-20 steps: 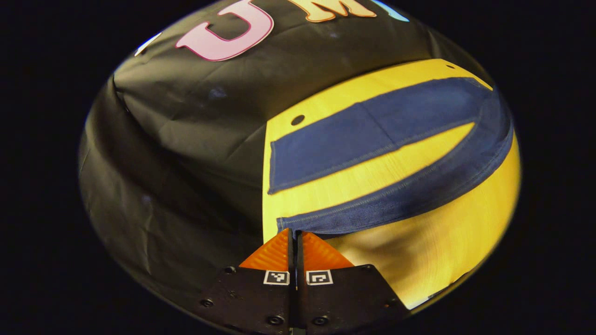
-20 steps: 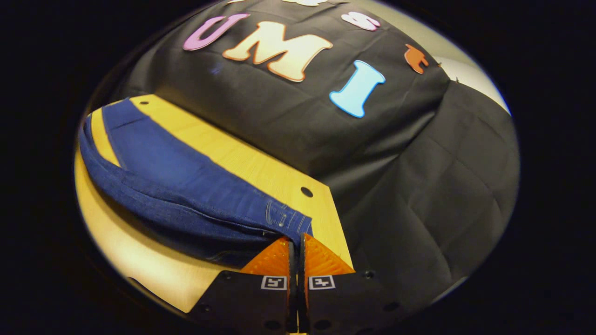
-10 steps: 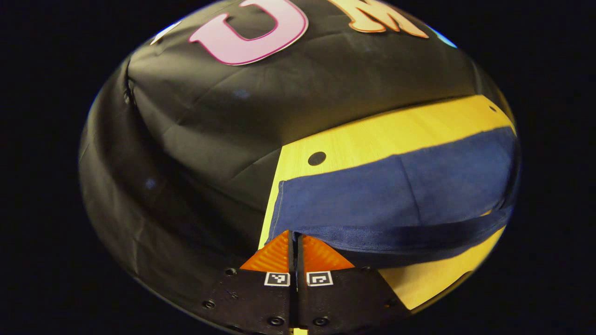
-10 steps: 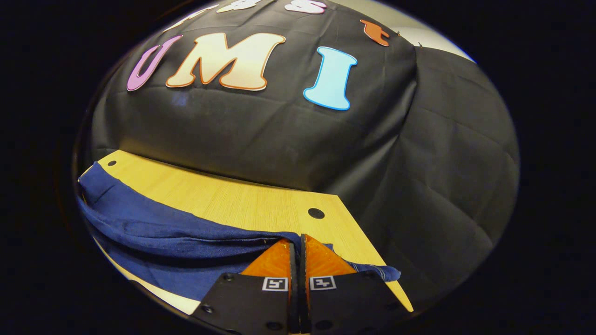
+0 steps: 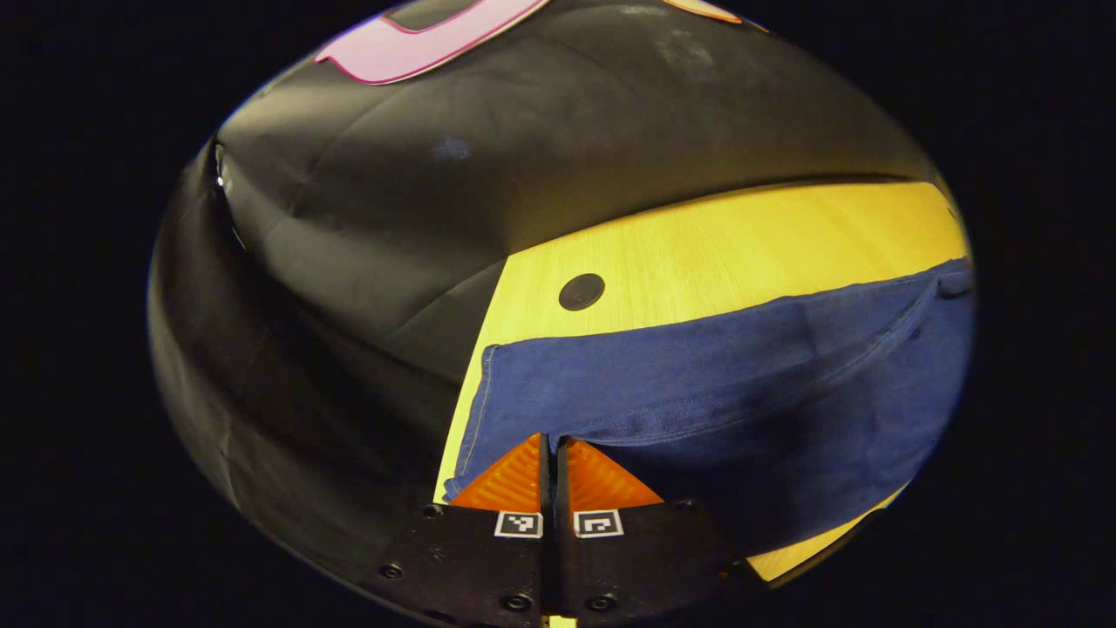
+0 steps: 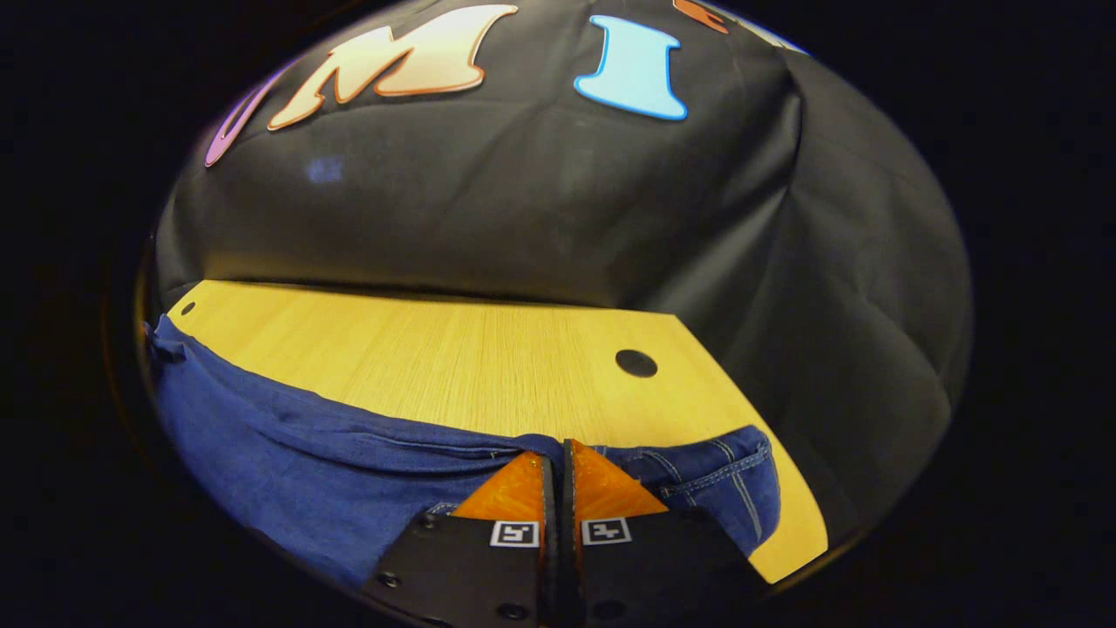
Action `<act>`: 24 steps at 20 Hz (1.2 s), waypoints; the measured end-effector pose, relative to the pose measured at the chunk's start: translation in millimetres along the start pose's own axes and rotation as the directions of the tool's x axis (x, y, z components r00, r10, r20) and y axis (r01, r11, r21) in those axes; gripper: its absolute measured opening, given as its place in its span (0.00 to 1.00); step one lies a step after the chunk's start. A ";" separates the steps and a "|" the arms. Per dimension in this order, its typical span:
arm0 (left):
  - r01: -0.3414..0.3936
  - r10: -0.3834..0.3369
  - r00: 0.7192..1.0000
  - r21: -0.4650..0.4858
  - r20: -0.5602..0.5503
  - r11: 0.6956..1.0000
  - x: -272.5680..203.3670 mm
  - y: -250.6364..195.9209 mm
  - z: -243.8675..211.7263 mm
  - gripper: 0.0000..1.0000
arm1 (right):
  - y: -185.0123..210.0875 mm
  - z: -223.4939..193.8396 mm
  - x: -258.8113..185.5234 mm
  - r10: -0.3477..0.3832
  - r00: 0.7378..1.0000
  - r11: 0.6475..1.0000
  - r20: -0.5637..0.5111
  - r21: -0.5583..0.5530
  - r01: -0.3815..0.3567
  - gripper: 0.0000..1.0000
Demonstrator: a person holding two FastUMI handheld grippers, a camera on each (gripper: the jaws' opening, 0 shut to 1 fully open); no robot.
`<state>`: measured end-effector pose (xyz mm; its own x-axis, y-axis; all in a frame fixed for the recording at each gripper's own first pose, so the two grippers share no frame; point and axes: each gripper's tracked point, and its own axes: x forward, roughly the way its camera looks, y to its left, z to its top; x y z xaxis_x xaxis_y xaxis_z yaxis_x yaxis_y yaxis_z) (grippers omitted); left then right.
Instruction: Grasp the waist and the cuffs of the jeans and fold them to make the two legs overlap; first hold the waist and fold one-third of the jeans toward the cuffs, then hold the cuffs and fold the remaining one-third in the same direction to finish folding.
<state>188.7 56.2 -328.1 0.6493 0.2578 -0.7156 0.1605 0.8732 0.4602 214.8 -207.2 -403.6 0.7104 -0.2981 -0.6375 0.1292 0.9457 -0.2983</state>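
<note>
In the left gripper view, the left tongs [image 5: 549, 453] sit at the bottom centre with their two fingers pressed together, no gap showing between them, clamped on an edge of the jeans [image 5: 697, 392]. The dark blue denim spreads from the fingertips to the right across the worktop [image 5: 741, 253], lying flat, with a stitched seam line running along its length. A hemmed end of the fabric lies at the worktop's left edge, just left of the tongs. Beyond the jeans a bare strip of light wooden surface carries one round dark hole [image 5: 581, 291]. Black cloth [image 5: 523, 157] rises behind and left of the worktop.
</note>
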 end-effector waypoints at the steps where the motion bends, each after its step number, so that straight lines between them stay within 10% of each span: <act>1: -0.006 0.006 1.000 -0.017 0.015 1.000 -3.5 -3.3 2.5 0.00 | -2.4 0.1 -0.9 -0.004 1.000 1.000 0.002 0.005 0.004 0.06; 3: 0.044 -0.039 0.997 -0.077 0.073 0.996 -10.2 -8.7 15.7 0.00 | -15.1 11.6 -3.2 -0.024 0.999 1.000 0.038 -0.004 0.024 0.39; 6: 0.072 -0.050 0.985 -0.133 0.167 0.988 -19.7 -10.1 37.6 1.00 | -37.1 35.9 -20.9 -0.040 0.994 0.995 0.098 0.092 0.031 1.00; 12: 0.192 -0.081 0.926 -0.275 0.368 0.942 -69.0 -6.8 80.3 0.94 | -119.9 -1.6 -57.4 -0.212 0.977 0.907 0.016 0.375 0.190 0.99; 19: 0.233 -0.109 0.896 -0.247 0.431 0.940 -106.0 -6.1 90.6 0.95 | -133.6 -91.0 -52.1 -0.142 0.969 0.768 -0.203 0.594 0.237 0.99; 22: 0.242 -0.119 0.891 -0.238 0.437 0.941 -113.4 -7.9 92.8 0.95 | -119.8 -98.9 -36.9 -0.095 0.970 0.747 -0.225 0.628 0.219 0.76; 24: 0.249 -0.126 0.891 -0.237 0.437 0.939 -114.9 -12.4 91.6 0.95 | -116.7 -99.2 -41.3 -0.079 0.973 0.797 -0.215 0.574 0.191 0.39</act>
<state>180.1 -22.2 -203.5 0.8831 -0.0610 -0.4653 0.1359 0.9823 0.1292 101.8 -318.1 -413.0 0.5327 -0.3924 -0.7499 0.6354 0.7707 0.0480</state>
